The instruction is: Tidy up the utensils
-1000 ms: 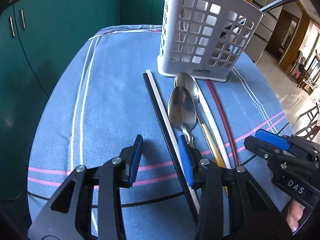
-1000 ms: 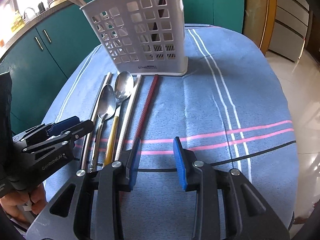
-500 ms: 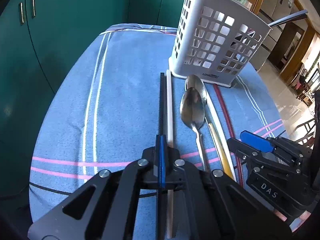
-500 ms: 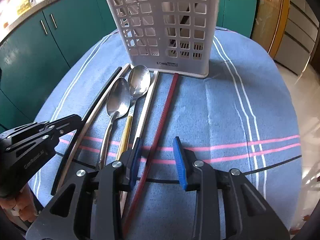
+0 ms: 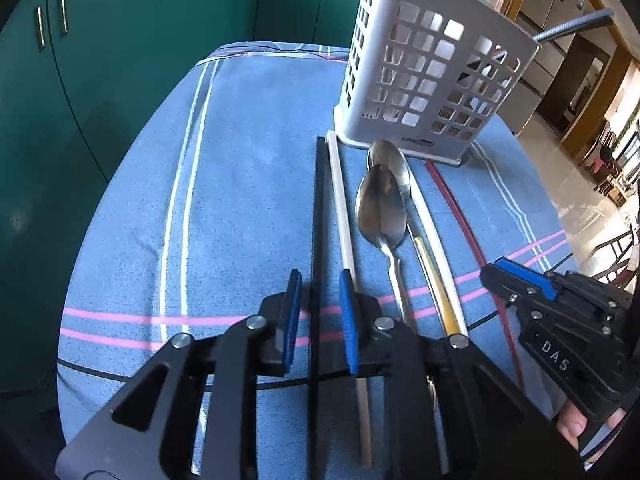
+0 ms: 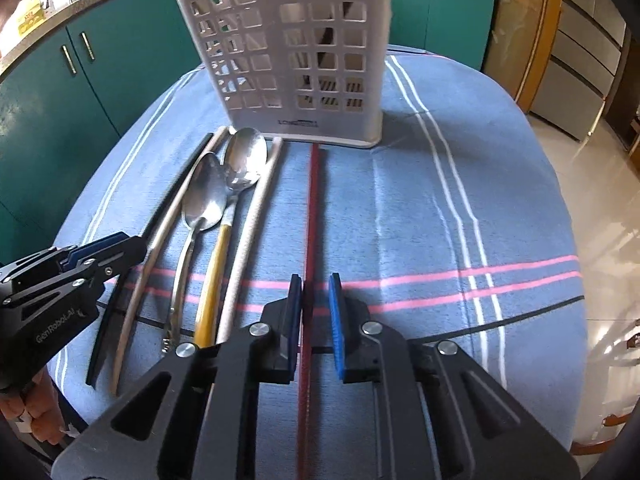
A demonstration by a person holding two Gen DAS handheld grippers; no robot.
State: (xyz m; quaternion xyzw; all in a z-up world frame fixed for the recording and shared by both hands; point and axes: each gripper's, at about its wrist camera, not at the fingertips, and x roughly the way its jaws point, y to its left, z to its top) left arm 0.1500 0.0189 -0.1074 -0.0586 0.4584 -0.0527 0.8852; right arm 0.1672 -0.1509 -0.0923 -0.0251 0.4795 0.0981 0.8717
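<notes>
Six long utensils lie side by side on the blue cloth, tips toward the white caddy. Our left gripper straddles the black chopstick, farthest from the caddy's right side, jaws apart, not yet pinching. Our right gripper brackets the red chopstick, jaws narrowly apart. Both sticks look thin, stiff, light and probably slippery; we judge a firm pinch near the handle end safest.
</notes>
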